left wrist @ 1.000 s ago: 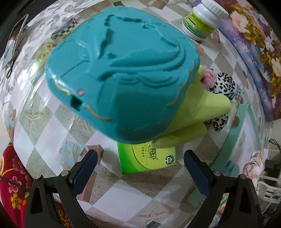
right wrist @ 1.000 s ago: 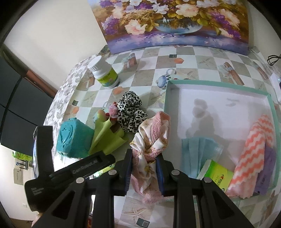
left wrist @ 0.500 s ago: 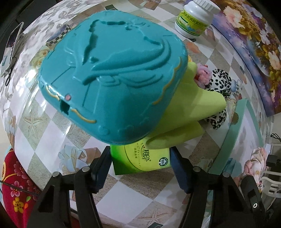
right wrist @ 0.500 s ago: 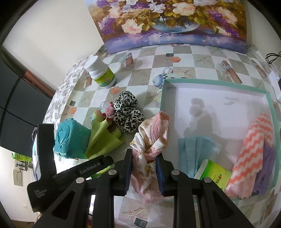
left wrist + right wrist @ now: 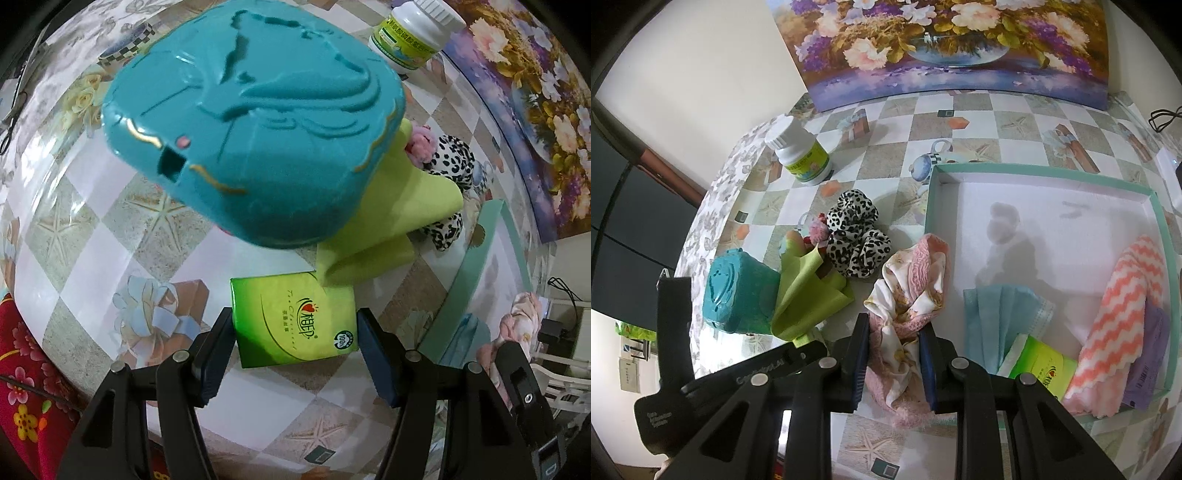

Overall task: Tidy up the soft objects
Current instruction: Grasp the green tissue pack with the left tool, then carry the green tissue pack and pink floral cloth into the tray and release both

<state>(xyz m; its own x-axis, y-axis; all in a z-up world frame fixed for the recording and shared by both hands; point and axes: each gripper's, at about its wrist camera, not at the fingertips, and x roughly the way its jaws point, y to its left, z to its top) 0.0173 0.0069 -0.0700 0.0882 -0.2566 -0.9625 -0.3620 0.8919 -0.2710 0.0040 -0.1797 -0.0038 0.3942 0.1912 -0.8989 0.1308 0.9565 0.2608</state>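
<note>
**Both grippers closing in on soft goods**

Now the left gripper (image 5: 295, 334) is squeezing a green tissue pack (image 5: 293, 319) by its two short sides, near the front edge of the checked tablecloth (image 5: 122, 229). A second ago its jaws were standing wide with the pack lying free ahead of them; they have just been closing, and the pads are now pressing on the pack, which sits further in between them. The pack's far corner is tucked under a yellow-green cloth (image 5: 391, 206), itself lying against a teal plastic box (image 5: 255, 122).

The pack is probably light and springy, its film wrapper a little slick, so a hold across the middle of its width, as here, seems the safest; the overlapping cloth may be dragging along when it lifts.

The right gripper (image 5: 894, 363) is clamping a pink floral scarf (image 5: 908, 291) bunched between its pads, just left of the mint-edged box (image 5: 1027, 171), unchanged from the earlier view. The scarf is limp and will be trailing, so it needs carrying high over the rim. Inside the box are already lying a blue face mask (image 5: 1001, 317), a second tissue pack (image 5: 1045, 367) and a coral zigzag towel (image 5: 1123, 314). A leopard scrunchie (image 5: 855, 236) is waiting beyond.
</note>
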